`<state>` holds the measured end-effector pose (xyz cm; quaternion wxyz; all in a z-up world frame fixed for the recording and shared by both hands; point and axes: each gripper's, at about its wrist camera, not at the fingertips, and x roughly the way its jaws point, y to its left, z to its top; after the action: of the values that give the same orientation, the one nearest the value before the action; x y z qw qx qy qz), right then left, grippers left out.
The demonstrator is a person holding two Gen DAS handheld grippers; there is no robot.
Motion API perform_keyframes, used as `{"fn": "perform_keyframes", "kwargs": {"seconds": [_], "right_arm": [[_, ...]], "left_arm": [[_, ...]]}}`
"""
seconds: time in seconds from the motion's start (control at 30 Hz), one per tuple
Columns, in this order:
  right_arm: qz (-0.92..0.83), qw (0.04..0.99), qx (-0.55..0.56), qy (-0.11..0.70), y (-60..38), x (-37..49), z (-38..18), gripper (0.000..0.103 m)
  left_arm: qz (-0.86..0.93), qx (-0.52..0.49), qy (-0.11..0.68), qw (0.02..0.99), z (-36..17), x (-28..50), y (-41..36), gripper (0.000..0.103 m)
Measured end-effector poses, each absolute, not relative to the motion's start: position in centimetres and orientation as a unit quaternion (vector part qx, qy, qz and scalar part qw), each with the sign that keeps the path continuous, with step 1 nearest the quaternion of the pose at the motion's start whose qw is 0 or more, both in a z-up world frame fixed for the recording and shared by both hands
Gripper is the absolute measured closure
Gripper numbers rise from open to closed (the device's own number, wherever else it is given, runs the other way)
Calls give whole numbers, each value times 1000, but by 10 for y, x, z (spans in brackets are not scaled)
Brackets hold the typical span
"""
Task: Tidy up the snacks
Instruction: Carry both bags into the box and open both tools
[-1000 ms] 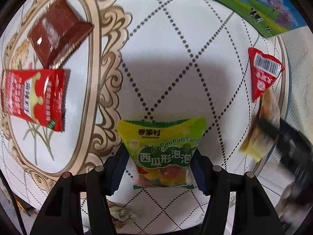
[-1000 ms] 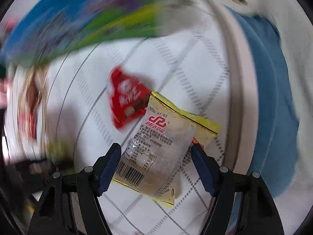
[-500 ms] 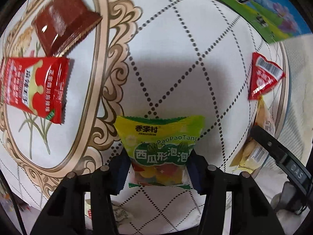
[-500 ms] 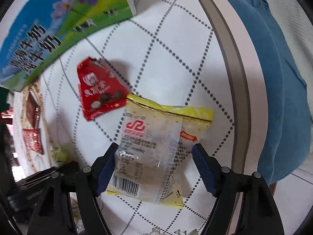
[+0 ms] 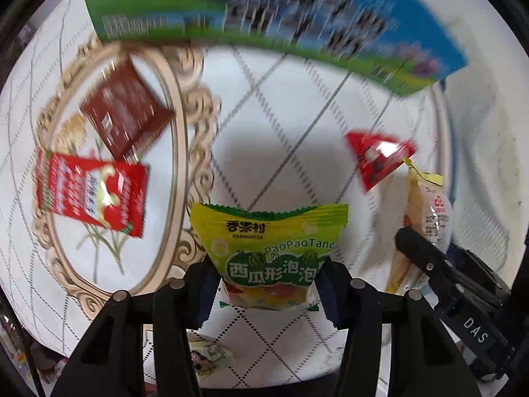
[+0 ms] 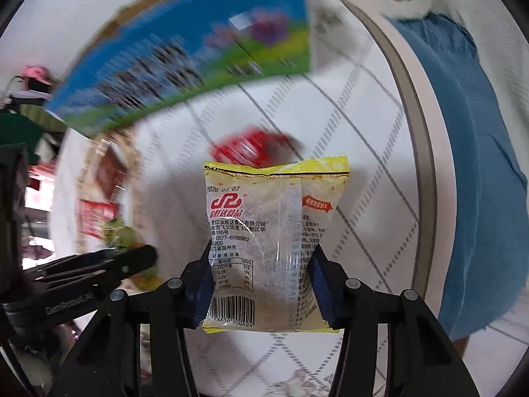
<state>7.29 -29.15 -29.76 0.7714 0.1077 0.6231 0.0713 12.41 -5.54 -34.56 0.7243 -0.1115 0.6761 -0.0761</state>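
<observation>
Both grippers held snack packets above the patterned table (image 5: 274, 106).

The left gripper (image 5: 267, 284) was clamped on a green candy packet (image 5: 269, 248); the right gripper (image 6: 263, 281) was clamped on a yellow-edged clear packet (image 6: 274, 231). Around lay a brown sachet (image 5: 125, 112), a red sachet (image 5: 89, 192) and a red triangular packet (image 5: 377, 155); a blue-green carton (image 5: 264, 10) stood ahead. Compared with 0.5 s earlier, both packets had lifted and the carton loomed larger.

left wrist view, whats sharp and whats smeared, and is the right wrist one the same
Left wrist view: the green candy packet clamped in the left gripper is sharp, while the blue and green box, brown packet and red triangular packet are motion-smeared. Right wrist view: likewise, the yellow-edged clear packet in the right gripper reads crisply and the background streaks. Both bend at the fisheye rim.
</observation>
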Motion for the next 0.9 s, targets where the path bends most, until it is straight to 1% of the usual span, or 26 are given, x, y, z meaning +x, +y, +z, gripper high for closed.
{"fn": "perform_keyframes", "kwargs": {"seconds": [0.03, 0.23, 0.3, 0.37, 0.43, 0.5, 0.53, 0.7, 0.9], "right_arm": [[82, 779, 112, 612, -289, 81, -277, 49], [136, 808, 136, 557, -271, 127, -207, 49], [151, 815, 138, 543, -256, 150, -192, 49], [165, 823, 134, 528, -245, 181, -174, 49], [164, 832, 128, 515, -212, 211, -171, 49], [166, 834, 119, 513, -196, 239, -164, 49], [167, 833, 121, 513, -189, 253, -163, 49], [169, 822, 111, 533, -151, 306, -180, 49], [181, 798, 100, 565, -125, 328, -223, 47]], "left_arm": [[-81, -116, 670, 729, -335, 127, -52, 54], [-103, -127, 619, 768, -251, 164, -25, 53], [-103, -118, 607, 779, -224, 186, -23, 53], [-99, -104, 602, 785, -211, 214, -14, 53], [-80, -86, 590, 799, -194, 243, -10, 53], [-65, -59, 597, 798, -186, 279, -16, 53], [-59, -61, 602, 794, -187, 294, -11, 53], [-28, -50, 638, 768, -214, 359, 4, 53], [-18, -27, 664, 747, -241, 386, 3, 53]]}}
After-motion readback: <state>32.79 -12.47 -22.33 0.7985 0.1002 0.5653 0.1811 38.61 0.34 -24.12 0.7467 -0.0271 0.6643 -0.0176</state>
